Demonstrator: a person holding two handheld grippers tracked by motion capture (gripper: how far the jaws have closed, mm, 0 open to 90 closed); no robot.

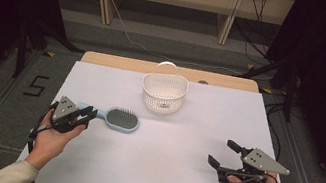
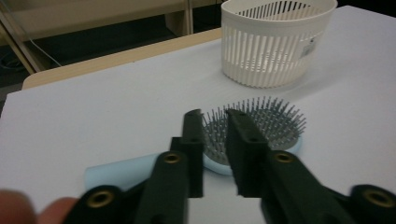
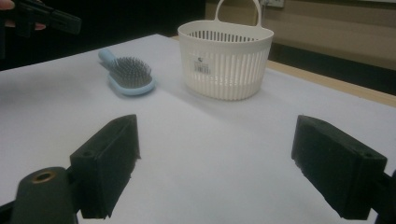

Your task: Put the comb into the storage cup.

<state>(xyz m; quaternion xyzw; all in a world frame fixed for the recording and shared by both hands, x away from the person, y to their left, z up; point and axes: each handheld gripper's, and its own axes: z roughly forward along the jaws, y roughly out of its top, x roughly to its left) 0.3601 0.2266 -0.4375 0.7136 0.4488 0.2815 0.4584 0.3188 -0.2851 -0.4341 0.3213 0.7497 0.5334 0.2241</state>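
The tabletop (image 1: 171, 174), covered in pale sheet, carries two things. Nearest its far edge, about midway along, stands a white slatted basket (image 1: 164, 93) with a hoop handle, upright and with nothing visible inside. Toward the left edge lies a light blue hairbrush (image 1: 118, 118), bristles up, its head pointing toward the middle of the tabletop and its handle toward the left edge, well apart from the basket.

The left gripper (image 1: 87, 115) sits at the brush handle. In the left gripper view its jaws stand narrow, with a small gap between them, over the handle where it meets the head; whether the pads already press on the handle I cannot tell. The right gripper (image 1: 222, 154) hovers near the right edge, jaws wide and holding nothing.

By my reading, the work is at its start: the brush still rests flat on the tabletop, and a firm grip, a lift and a carry to the basket all seem left to do.
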